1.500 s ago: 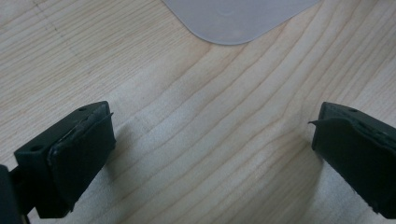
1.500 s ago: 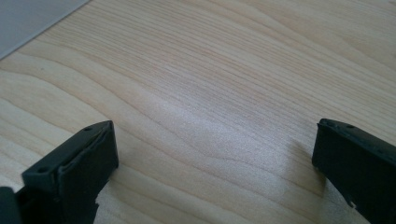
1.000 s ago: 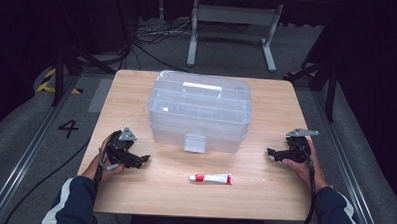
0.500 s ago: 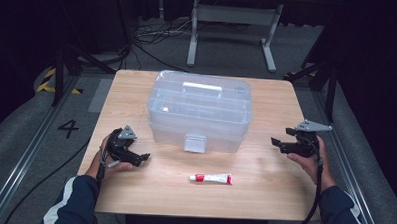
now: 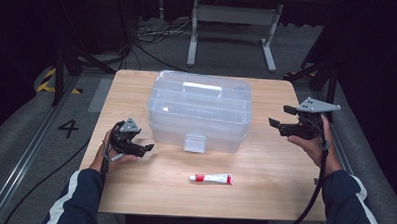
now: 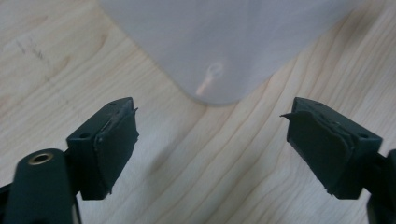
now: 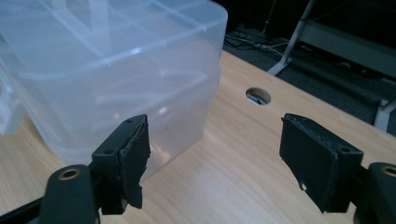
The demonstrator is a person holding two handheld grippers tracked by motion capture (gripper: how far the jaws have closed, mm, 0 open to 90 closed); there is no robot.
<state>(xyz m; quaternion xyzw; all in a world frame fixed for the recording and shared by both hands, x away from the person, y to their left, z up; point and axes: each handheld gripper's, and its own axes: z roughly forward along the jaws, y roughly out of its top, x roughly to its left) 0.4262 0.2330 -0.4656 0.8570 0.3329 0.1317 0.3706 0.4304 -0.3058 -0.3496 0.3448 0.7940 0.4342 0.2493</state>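
A clear plastic storage box point(image 5: 199, 109) with a lid handle and a front latch point(image 5: 194, 142) stands mid-table. A small white tube with a red end point(image 5: 211, 178) lies in front of it. My left gripper point(image 5: 145, 149) rests low on the table left of the box, open and empty; its jaws have just been closing a little. Its own view has the gripper point(image 6: 210, 140) facing a box corner point(image 6: 224, 42). My right gripper point(image 5: 275, 123) hangs above the table right of the box, open and empty, jaws also closing slightly. It point(image 7: 215, 154) points at the box side point(image 7: 102, 70).
The wooden table point(image 5: 263, 194) has bare wood in front and to the right of the box. A round hole point(image 7: 258, 95) is in the tabletop behind the box. Metal stands and cables point(image 5: 149, 35) sit on the dark floor beyond the far edge.
My right gripper has risen off the table beside the box. The left hand has stayed nearly in place. The box and the tube have not moved.
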